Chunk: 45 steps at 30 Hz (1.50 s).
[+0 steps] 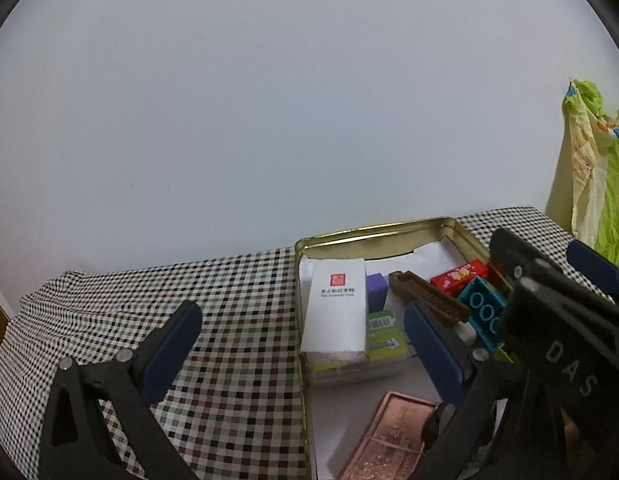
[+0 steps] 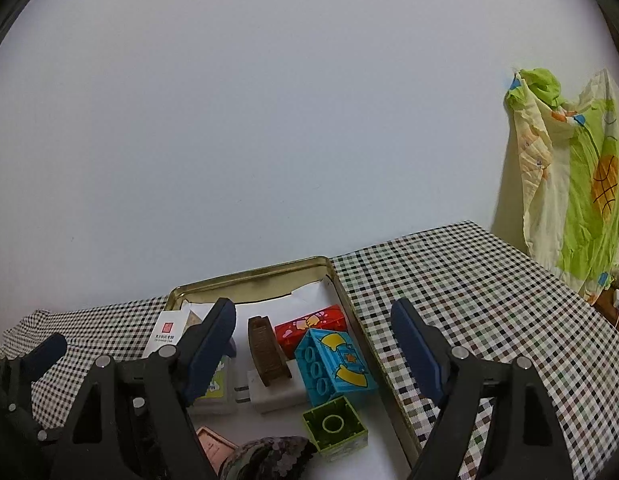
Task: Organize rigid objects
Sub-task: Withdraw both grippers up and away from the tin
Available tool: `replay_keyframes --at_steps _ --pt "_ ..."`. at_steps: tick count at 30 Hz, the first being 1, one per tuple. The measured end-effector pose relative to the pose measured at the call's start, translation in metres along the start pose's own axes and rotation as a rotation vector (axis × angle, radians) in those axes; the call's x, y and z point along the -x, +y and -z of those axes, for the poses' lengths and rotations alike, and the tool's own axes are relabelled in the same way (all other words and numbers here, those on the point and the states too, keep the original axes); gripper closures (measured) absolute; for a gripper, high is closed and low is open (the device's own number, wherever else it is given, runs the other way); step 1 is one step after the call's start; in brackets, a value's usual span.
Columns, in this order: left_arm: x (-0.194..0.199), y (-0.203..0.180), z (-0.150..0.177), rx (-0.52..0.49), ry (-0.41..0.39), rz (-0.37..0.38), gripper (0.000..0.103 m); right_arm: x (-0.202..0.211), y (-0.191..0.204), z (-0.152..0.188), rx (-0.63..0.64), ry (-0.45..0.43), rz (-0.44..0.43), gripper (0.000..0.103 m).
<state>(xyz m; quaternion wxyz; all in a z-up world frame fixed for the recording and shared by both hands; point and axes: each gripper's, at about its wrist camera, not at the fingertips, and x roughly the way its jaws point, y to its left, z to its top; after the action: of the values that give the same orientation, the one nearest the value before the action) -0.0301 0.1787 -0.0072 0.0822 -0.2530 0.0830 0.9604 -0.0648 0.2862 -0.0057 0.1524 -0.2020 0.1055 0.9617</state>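
A gold tin tray [image 1: 373, 233] [image 2: 249, 276] on the checkered table holds a white box [image 1: 339, 304], a purple block [image 1: 376, 290], a brown comb [image 1: 429, 298] [image 2: 267, 352], a red brick [image 1: 459, 276] [image 2: 309, 326], a blue brick [image 1: 483, 312] [image 2: 335, 362], a green brick [image 2: 335, 426], a white plug [image 2: 273, 394], a green pack [image 1: 383, 334] and a copper palette [image 1: 393, 436]. My left gripper [image 1: 305, 344] is open and empty above the tray's left edge. My right gripper [image 2: 313, 344] is open and empty over the tray's right side.
The checkered cloth [image 1: 237, 320] [image 2: 469, 300] covers the table against a plain wall. A green and yellow fabric [image 2: 569, 184] hangs at the right. A dark patterned object [image 2: 269, 456] lies at the tray's near end. The right gripper body [image 1: 549, 320] shows in the left wrist view.
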Motion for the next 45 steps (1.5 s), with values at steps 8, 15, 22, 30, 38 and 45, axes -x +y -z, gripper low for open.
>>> replay_keyframes --at_steps 8,15,22,30,38,45 --pt "0.013 0.003 0.013 0.022 -0.078 0.026 0.001 0.008 -0.005 0.006 -0.017 -0.005 0.000 0.021" --pt "0.012 0.011 0.025 0.047 -0.058 0.031 0.001 0.016 -0.007 0.012 -0.024 -0.008 -0.019 0.021" --pt "0.023 0.015 0.032 0.059 -0.116 0.036 0.001 0.030 -0.006 0.018 -0.004 -0.051 -0.012 0.021" --pt "0.029 0.019 0.034 0.099 -0.172 0.053 0.001 0.048 -0.006 0.025 0.005 -0.117 -0.004 0.021" --pt "0.031 0.023 0.039 0.121 -0.160 0.057 0.001 0.065 0.001 0.034 0.036 -0.210 0.027 0.021" --pt "0.039 0.020 0.045 0.110 -0.200 0.049 0.001 0.070 0.002 0.041 0.055 -0.236 0.060 0.021"
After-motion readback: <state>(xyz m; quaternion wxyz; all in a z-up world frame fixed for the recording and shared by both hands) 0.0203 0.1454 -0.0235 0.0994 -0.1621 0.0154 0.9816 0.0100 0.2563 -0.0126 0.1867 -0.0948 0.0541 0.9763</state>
